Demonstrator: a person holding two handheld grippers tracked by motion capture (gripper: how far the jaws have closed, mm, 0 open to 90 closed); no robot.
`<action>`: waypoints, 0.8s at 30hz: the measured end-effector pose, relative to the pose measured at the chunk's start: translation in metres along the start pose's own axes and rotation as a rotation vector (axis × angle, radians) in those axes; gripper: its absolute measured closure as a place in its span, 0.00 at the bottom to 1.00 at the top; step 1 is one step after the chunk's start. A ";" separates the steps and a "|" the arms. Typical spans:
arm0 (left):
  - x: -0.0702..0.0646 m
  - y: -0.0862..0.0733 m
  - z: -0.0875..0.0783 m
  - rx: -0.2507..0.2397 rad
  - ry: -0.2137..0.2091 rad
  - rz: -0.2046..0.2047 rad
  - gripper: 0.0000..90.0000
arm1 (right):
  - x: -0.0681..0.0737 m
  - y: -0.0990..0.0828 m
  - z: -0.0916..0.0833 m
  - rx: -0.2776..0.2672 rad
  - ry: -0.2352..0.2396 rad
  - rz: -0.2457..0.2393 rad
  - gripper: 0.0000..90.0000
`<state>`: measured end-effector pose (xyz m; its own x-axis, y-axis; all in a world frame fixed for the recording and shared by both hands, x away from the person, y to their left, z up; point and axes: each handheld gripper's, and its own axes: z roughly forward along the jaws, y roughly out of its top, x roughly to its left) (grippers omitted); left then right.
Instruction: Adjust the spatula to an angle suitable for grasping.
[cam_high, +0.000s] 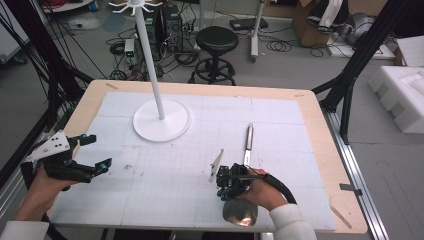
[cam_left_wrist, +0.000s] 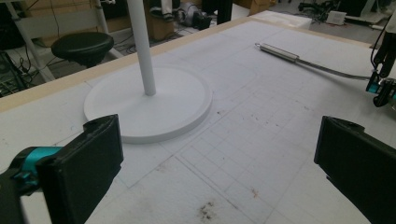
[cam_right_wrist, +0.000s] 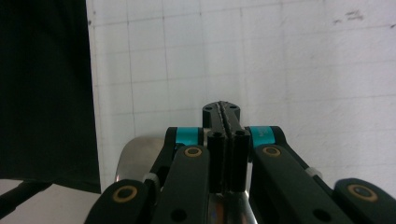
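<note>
**Long ladle lies at the counter's near edge as the tool closes low on it**

A long-handled stainless-steel ladle (cam_high: 248, 140) lies flat on the pale wooden counter (cam_high: 320, 131) with its gridded white covering. Its bowl sits at the near edge by the person's right hand, and its handle points away towards the far side. The right tool (cam_high: 223, 191) sits low over the neck of the ladle just above the bowl, jaws pressed tight together. The right gripper view looks down the closed pads, with the shiny bowl (cam_right_wrist: 135, 156) behind them. Whether the thin handle is actually nipped between them cannot be told. The left tool (cam_high: 97, 151) hovers over the left side of the counter, jaws spread wide on nothing, well apart from the ladle. Between the two stands a tall white metal stand (cam_high: 150, 127) with a round base, a slim pole and hooks at the top.

The risks look plain enough. A hold so near the heavy bowl leaves the long handle free to swing or pivot on a lift, and smooth steel could slide out of narrow pads. A swinging handle could also knock the slim stand over. If the pads have closed beside the handle, the tool will come up with nothing.

No brand, label or writing can be read anywhere.
</note>
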<state>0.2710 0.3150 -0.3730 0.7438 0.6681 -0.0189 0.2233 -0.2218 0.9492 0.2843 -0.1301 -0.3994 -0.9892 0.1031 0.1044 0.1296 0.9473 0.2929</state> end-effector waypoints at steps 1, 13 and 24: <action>0.000 0.000 0.000 0.002 -0.001 0.002 0.02 | 0.000 0.000 0.001 0.004 -0.004 -0.005 0.99; 0.001 0.000 -0.001 0.001 0.002 -0.001 0.02 | 0.001 -0.007 -0.003 0.006 0.004 -0.008 0.99; 0.000 -0.001 0.000 0.004 0.003 0.000 0.02 | 0.005 -0.028 -0.009 0.028 0.003 0.009 0.99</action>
<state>0.2708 0.3157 -0.3736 0.7418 0.6704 -0.0180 0.2262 -0.2249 0.9478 0.2761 -0.1591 -0.3983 -0.9877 0.1108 0.1099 0.1366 0.9544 0.2655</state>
